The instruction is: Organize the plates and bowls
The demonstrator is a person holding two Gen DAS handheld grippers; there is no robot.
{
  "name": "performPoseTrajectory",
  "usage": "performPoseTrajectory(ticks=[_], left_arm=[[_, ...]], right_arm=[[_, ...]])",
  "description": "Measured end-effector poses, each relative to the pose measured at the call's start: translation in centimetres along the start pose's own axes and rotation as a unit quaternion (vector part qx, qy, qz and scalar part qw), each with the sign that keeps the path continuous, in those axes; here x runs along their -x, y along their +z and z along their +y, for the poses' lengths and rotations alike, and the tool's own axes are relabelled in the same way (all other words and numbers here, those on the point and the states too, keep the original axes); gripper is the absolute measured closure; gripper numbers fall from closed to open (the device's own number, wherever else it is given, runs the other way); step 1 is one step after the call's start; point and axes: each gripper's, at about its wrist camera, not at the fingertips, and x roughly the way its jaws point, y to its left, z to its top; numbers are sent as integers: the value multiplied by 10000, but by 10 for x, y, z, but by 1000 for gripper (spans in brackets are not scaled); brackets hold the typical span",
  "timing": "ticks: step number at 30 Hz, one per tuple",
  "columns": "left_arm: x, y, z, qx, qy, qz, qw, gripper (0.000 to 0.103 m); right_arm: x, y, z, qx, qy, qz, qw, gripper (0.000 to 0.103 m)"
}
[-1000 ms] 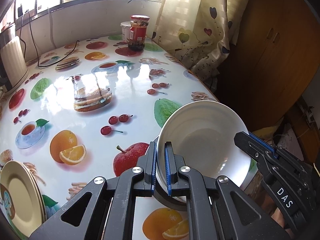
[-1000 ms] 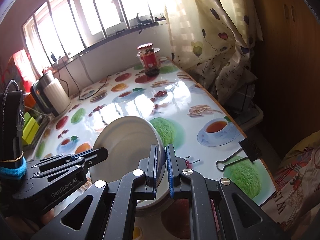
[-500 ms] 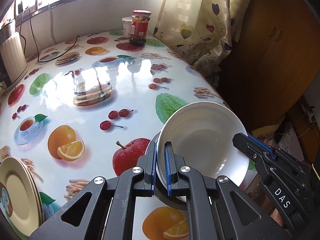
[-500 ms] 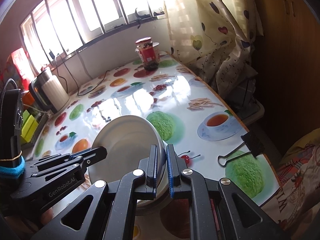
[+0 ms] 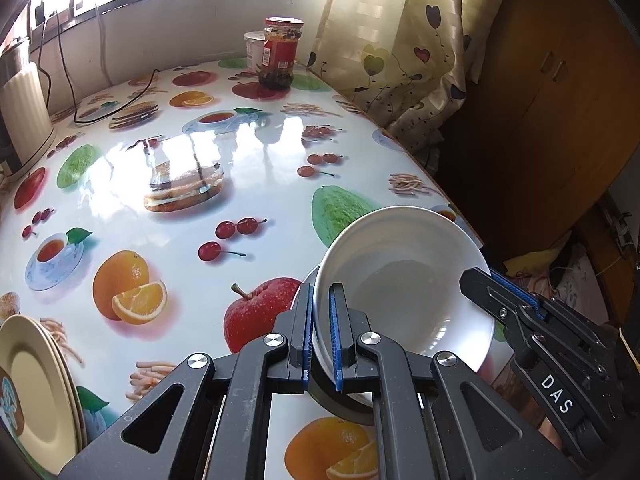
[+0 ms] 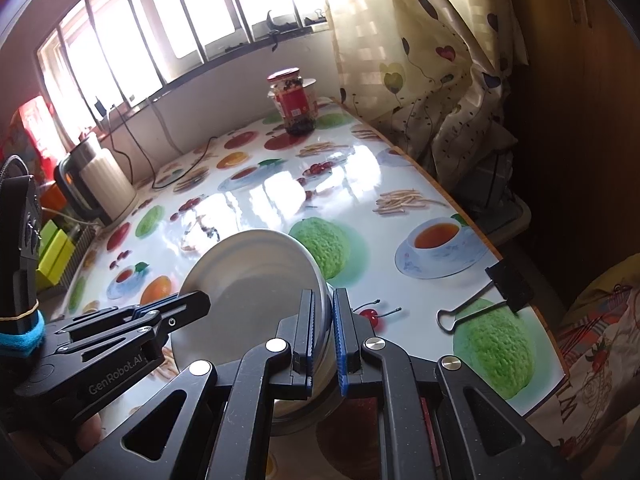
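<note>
Two grippers clamp one empty white bowl (image 5: 404, 288) by opposite rims, tilted above the near edge of a fruit-printed table (image 5: 260, 184): the left gripper (image 5: 320, 332) grasping its left rim, the right gripper (image 6: 324, 332) its right rim. Only the left wrist view shows stacked cream plates (image 5: 36, 384) left of the bowl; only the right wrist view shows a binder clip (image 6: 492, 292) right of it.
</note>
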Motion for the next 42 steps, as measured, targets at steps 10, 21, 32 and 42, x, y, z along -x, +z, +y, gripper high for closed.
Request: performPoseTrajectory(ticks=[10, 21, 32, 42], left_arm=[[1, 0, 2, 39, -66, 9, 10000, 95], [3, -1, 4, 45, -76, 0, 10000, 95], [4, -2, 7, 95, -187, -3, 9998, 95], [8, -7, 8, 103, -115, -94, 9998, 82]], right_arm=[[-5, -2, -2, -90, 21, 64, 9999, 93], [-7, 1, -1, -53, 20, 119, 9999, 91], [-7, 0, 0, -69, 23, 106, 9999, 77], [3, -3, -3, -132, -30, -68, 9999, 61]])
